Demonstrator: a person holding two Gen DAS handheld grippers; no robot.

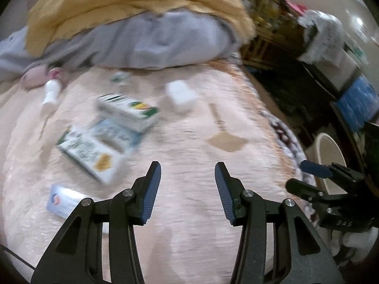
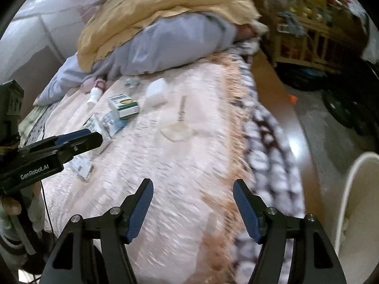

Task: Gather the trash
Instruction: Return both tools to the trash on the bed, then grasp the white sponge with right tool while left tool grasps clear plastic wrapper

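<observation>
Left gripper (image 1: pixel 188 190) spread empty, cartons (image 1: pixel 106 137) ahead-left

A pink bedspread (image 1: pixel 189 165) fills the frame centre. A yellow blanket (image 1: pixel 132 4) lies over grey bedding (image 1: pixel 154 42) at the top. A wooden shelf (image 2: pixel 315 28) stands upper right.

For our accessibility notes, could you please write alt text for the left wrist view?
The open left gripper hovers empty over a pink bedspread strewn with small cartons, a white bottle and a white container. The right gripper and a white bin sit at the right edge, bedding piled behind.
</observation>
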